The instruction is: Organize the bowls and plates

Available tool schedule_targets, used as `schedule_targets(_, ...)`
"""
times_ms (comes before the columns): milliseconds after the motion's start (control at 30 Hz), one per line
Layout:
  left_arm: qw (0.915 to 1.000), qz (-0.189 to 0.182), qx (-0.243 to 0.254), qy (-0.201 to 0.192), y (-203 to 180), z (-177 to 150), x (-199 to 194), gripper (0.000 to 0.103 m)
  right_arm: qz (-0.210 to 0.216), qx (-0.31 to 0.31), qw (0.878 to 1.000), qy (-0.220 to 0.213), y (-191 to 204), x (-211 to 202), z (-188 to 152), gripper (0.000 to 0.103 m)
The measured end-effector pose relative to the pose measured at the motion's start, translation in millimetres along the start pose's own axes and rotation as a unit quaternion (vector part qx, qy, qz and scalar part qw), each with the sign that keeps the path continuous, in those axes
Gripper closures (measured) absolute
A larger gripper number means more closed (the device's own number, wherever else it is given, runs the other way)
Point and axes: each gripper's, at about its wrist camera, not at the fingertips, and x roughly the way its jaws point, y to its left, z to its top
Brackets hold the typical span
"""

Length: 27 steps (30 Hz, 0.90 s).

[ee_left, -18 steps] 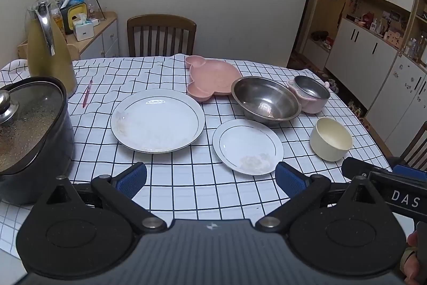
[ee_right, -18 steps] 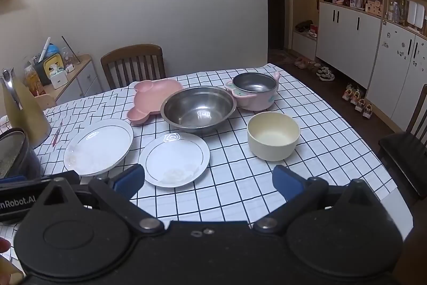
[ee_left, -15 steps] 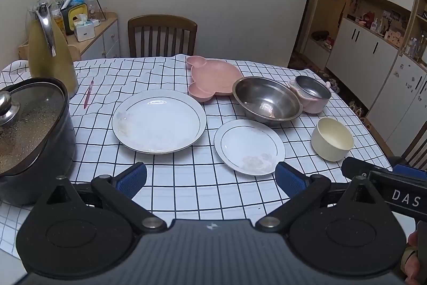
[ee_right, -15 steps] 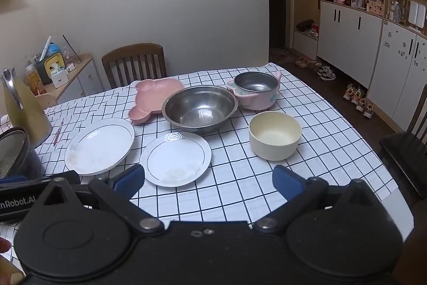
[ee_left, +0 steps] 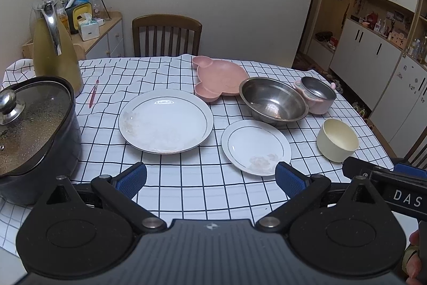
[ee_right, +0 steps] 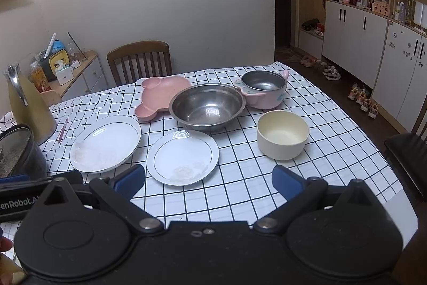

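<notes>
On the checked tablecloth lie a large white plate [ee_left: 165,122] [ee_right: 105,143], a small white plate [ee_left: 255,146] [ee_right: 182,156], a pink divided plate [ee_left: 218,78] [ee_right: 162,92], a steel bowl [ee_left: 273,102] [ee_right: 208,106], a pink-sided steel bowl [ee_left: 316,94] [ee_right: 263,88] and a cream bowl [ee_left: 337,139] [ee_right: 282,134]. My left gripper [ee_left: 210,179] is open and empty above the near edge, in front of both white plates. My right gripper [ee_right: 208,182] is open and empty, just short of the small plate.
A black lidded pot [ee_left: 29,130] stands at the near left, a yellow-green jug [ee_left: 54,50] behind it. A red pen [ee_left: 93,96] lies by the jug. A wooden chair [ee_left: 166,35] stands at the far side. Cabinets [ee_right: 373,44] line the right wall.
Both grippers have drifted slightly left; the dishes sit a little further right in both views. Nothing was taken or released.
</notes>
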Motion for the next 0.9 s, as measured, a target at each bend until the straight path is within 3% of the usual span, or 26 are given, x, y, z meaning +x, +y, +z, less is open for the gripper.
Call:
schedule_targets(300,1.0,-0.002,-0.01,-0.001,11.9,-0.6,1.1,0.0,-0.002,-0.008,1.0,0.004,9.5,0.7,0.8,0.001)
schedule_targets(567,0.9999,-0.008,-0.015,-0.002,17.3,-1.8,1.4,0.0,0.003,-0.008,1.0,-0.023,16.1,0.1,1.3,0.001)
schedule_targets(633,0.9999,-0.009,-0.013,-0.004,17.1,-1.3,1.4,0.0,0.008,0.003,1.0,0.001,15.3,0.9,1.7,0.001)
schedule_targets(900,0.9999,-0.009,-0.014,-0.003,17.1,-1.0,4.4,0.0,0.002,-0.007,1.0,0.004,18.7,4.8,1.4,0.001)
